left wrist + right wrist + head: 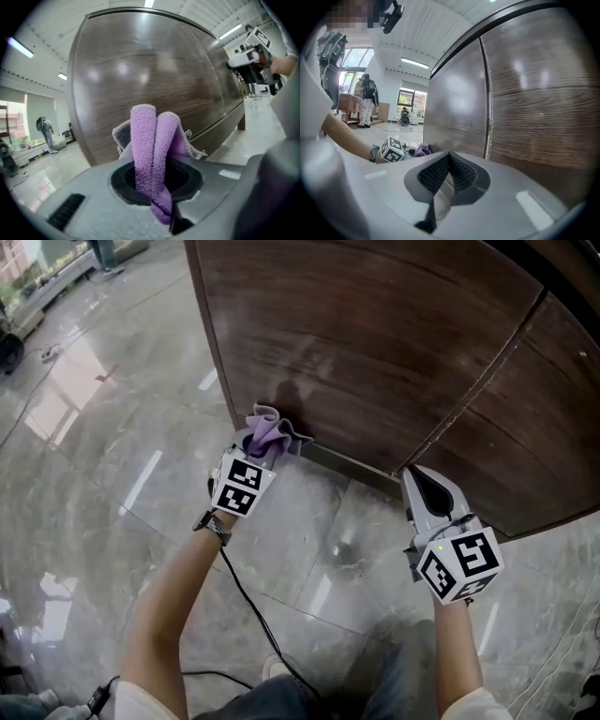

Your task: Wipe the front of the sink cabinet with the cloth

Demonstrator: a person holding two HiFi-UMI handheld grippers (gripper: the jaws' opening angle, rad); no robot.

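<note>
At nine o'clock we held the left gripper (255, 454) clamped on the cloth (151, 150). Its purple folds rose from between the fingers (123, 180) toward twelve and lay against the cabinet (375, 343) at its lower left corner. At three o'clock our right gripper (449, 165) had its fingers closed together on nothing, with the tips near the cabinet's bottom edge by the door seam (469, 390), above the floor (309, 549).

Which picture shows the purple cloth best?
The left gripper view: the cloth fills its middle, pinched in the left gripper. The head view shows it small, by the cabinet; the right gripper view, a distant scrap.
</note>
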